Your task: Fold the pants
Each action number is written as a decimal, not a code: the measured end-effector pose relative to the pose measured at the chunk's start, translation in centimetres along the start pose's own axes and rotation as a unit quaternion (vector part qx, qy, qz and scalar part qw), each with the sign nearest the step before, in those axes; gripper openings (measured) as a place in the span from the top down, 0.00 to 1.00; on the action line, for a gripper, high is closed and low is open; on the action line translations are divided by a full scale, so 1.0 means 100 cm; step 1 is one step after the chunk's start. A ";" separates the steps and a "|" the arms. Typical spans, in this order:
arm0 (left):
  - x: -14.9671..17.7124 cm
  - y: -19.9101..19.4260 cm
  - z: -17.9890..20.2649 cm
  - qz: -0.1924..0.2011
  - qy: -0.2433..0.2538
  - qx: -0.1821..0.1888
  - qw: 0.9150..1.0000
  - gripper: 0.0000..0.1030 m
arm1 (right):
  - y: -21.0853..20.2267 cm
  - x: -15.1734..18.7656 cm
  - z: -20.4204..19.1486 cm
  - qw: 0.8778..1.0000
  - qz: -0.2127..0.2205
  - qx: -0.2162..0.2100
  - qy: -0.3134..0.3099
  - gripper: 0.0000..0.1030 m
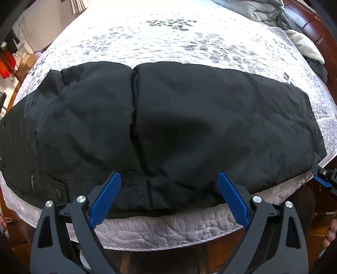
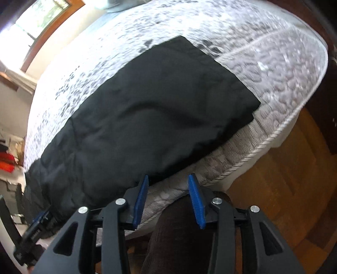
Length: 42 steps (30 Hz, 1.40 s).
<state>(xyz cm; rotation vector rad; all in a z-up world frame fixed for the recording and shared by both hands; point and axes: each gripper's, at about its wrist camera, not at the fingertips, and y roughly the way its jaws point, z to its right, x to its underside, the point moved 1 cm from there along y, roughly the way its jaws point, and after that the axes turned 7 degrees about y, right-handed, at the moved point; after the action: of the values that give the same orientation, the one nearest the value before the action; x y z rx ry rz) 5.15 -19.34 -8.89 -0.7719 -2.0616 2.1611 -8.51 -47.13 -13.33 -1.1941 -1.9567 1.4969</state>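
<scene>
— What can be counted here?
— One pair of black pants (image 1: 168,118) is seen, laid on one bed (image 1: 168,38); two tools are counted, the left tool (image 1: 168,179) and the right tool (image 2: 168,181); two blue fingers (image 1: 106,198) are carried by each.
— And beyond the pants?
— One grey blanket (image 1: 261,10) is seen bunched at the far end; one window (image 2: 42,16) is made out.

From the left wrist we look steeply down over the bed's (image 1: 168,229) near edge, close above the black pants (image 1: 168,118). Our right wrist view sits nearby, tilted toward ten o'clock. Both share the pants and quilted bed.
</scene>
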 end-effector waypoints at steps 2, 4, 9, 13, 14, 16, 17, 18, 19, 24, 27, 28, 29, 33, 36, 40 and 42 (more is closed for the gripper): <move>0.000 0.001 0.001 -0.002 0.002 0.001 1.000 0.10 | 0.004 -0.004 0.010 0.999 -0.006 -0.013 0.028 0.50; 0.000 0.002 0.003 -0.005 0.003 0.003 1.000 0.10 | 0.010 -0.010 0.017 0.998 -0.012 -0.027 0.050 0.50; 0.001 0.004 0.006 -0.008 0.013 0.001 1.000 0.10 | 0.021 -0.024 0.026 0.996 -0.011 -0.039 0.078 0.50; 0.000 0.009 0.005 -0.012 0.010 0.001 1.000 0.10 | 0.024 -0.031 0.023 0.997 -0.006 -0.042 0.070 0.58; 0.000 0.010 0.005 -0.013 0.009 0.002 1.000 0.10 | 0.024 -0.033 0.022 0.997 0.000 -0.045 0.067 0.63; 0.000 0.013 0.003 -0.016 0.007 0.001 1.000 0.10 | 0.022 -0.037 0.019 0.996 0.009 -0.051 0.066 0.85; 0.000 0.014 0.003 -0.016 0.006 0.001 1.000 0.09 | 0.019 -0.040 0.018 0.996 0.015 -0.061 0.067 0.88; 0.000 0.016 0.002 -0.016 0.006 0.000 1.000 0.09 | 0.018 -0.044 0.016 0.995 0.016 -0.069 0.066 0.91; 0.000 0.017 0.001 -0.014 0.005 -0.001 1.000 0.09 | 0.014 -0.049 0.013 0.995 0.020 -0.077 0.063 0.93; -0.008 0.020 0.000 -0.001 -0.009 0.007 1.000 0.07 | -0.023 -0.073 -0.017 0.988 0.080 -0.128 0.020 0.94; -0.014 0.016 0.002 0.012 -0.016 0.012 1.000 0.07 | -0.035 -0.085 -0.022 0.989 0.104 -0.105 0.007 0.94; -0.016 0.016 0.003 0.013 -0.014 0.009 1.000 0.07 | -0.033 -0.087 -0.020 0.990 0.105 -0.088 0.012 0.94; -0.017 0.017 0.004 0.012 -0.012 0.005 1.000 0.07 | -0.025 -0.089 -0.013 0.993 0.098 -0.067 0.025 0.94; -0.015 0.029 0.006 0.001 -0.001 -0.005 1.000 0.07 | 0.009 -0.082 0.010 0.997 0.060 -0.026 0.046 0.94; -0.014 0.034 0.010 0.005 0.013 -0.015 1.000 0.06 | 0.017 -0.075 0.015 0.997 0.056 -0.019 0.050 0.94; -0.016 0.033 0.007 0.006 0.004 -0.008 1.000 0.06 | 0.006 -0.073 -0.001 0.997 0.077 0.005 0.017 0.94; -0.015 0.031 0.004 0.004 -0.007 -0.003 1.000 0.06 | 0.002 -0.070 -0.013 0.996 0.086 0.028 -0.008 0.94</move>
<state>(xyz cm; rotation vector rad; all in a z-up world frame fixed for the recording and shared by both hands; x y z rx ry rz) 7.23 -20.62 -11.33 -0.7695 -2.0746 2.1719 -3.59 -52.04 -11.86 -1.3608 -1.8488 1.6383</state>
